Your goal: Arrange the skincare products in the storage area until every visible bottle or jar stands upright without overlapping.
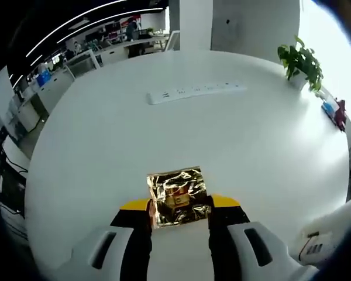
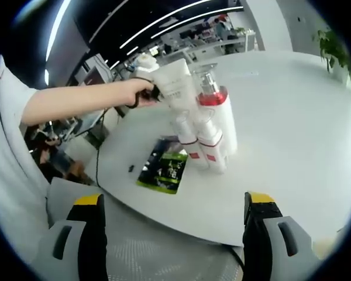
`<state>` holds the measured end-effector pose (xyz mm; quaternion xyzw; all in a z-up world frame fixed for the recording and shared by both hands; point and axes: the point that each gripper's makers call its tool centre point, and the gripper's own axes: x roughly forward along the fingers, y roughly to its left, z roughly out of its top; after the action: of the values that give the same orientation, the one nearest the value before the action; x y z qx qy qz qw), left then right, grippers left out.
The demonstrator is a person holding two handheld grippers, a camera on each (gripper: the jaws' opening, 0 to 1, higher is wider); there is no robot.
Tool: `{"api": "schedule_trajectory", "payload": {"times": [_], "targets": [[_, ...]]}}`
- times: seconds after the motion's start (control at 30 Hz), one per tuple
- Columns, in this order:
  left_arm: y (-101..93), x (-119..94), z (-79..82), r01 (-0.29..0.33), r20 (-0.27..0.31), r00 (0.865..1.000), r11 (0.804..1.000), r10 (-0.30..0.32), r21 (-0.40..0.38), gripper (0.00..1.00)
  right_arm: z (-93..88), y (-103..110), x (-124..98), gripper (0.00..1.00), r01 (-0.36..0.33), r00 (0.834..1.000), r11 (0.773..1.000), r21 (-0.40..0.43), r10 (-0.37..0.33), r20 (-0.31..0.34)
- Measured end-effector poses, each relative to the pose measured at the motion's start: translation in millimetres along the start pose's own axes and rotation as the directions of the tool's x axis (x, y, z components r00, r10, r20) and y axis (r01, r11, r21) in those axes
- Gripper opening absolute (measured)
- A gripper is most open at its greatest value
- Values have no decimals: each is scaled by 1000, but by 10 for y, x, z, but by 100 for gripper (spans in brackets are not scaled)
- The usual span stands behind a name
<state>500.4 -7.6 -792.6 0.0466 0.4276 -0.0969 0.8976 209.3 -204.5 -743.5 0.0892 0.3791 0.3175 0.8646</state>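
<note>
**Gold Packet Clamped; Bottles Grouped Upright**

In the left gripper view, the left gripper [image 1: 179, 213] has its black, yellow-tipped jaws closed against the two sides of a crinkled gold foil packet [image 1: 178, 196], which sits just above the white round table [image 1: 234, 152]. Farther back on the table lie a white power strip [image 1: 196, 92] and, near the far edge, a potted plant [image 1: 302, 63]. A white object with a printed label [image 1: 322, 240] sits at the lower right (its identity cannot be determined).

In the right gripper view, the right gripper [image 2: 174, 205] has its jaws spread wide apart, holding nothing, at the near table edge. On the table stands a tight group of white skincare bottles [image 2: 207, 137]: a tall pump bottle with a red band [image 2: 217, 114] at the back and two smaller bottles in front, all upright and touching or nearly so. A green-and-black sachet [image 2: 164, 170] lies flat just beside them. The person's hand [image 2: 137, 92] reaches in from the left, at the level of a white tube [image 2: 175, 85] above the group.
</note>
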Motion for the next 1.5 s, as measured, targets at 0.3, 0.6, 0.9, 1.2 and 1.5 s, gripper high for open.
{"api": "schedule_trajectory", "payload": {"times": [0.3, 0.6, 0.9, 1.2, 1.5], "targets": [[13, -109, -41, -7, 3, 1000, 1000, 7, 2, 33, 11, 17, -10, 97, -2, 1000, 1000, -13, 2, 7], [109, -240, -128, -24, -3, 1000, 1000, 24, -7, 33, 13, 34, -13, 96, -3, 1000, 1000, -29, 4, 8], [233, -405, -282, -49, -9, 999, 999, 48, -21, 33, 20, 54, -19, 96, -10, 1000, 999, -42, 10, 9], [365, -553, -559, -79, -33, 996, 996, 78, -48, 33, 28, 90, -25, 96, -24, 1000, 998, -58, 25, 11], [393, -697, -735, -91, -39, 995, 993, 88, -72, 33, 12, 139, -22, 95, -42, 999, 995, -85, 42, -1]]}}
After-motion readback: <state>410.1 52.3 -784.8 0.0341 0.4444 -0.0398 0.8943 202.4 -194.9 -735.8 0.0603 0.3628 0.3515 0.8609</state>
